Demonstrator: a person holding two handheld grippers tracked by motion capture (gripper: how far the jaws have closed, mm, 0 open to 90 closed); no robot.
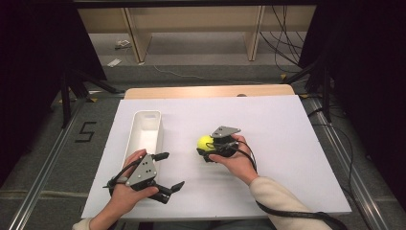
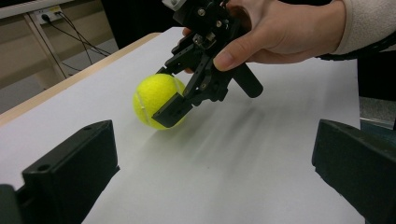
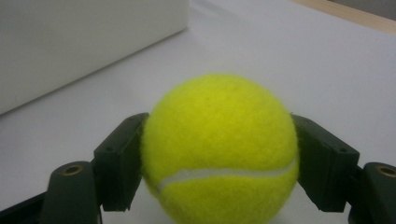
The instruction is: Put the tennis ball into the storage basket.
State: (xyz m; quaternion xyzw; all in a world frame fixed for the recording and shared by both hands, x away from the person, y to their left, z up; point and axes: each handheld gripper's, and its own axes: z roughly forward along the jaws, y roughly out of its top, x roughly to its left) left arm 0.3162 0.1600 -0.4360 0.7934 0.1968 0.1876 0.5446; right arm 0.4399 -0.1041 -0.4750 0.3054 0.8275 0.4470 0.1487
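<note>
A yellow tennis ball (image 1: 205, 142) sits low over the middle of the white board (image 1: 268, 124). My right gripper (image 1: 206, 148) is shut on it. In the right gripper view the two jaws press the ball (image 3: 219, 144) on its left and right sides. The left gripper view shows the ball (image 2: 156, 95) close to the surface, held by the right gripper (image 2: 166, 93) in a person's hand (image 2: 280, 32). My left gripper (image 1: 172, 170) rests near the board's front left corner. It is open, with nothing between its jaws (image 2: 212, 163).
A long white bin (image 1: 133, 136) lies left of the ball, lengthwise away from me, and looks empty. In the right gripper view its wall (image 3: 70, 42) stands just behind the ball. Beyond the table are shelves and floor cables.
</note>
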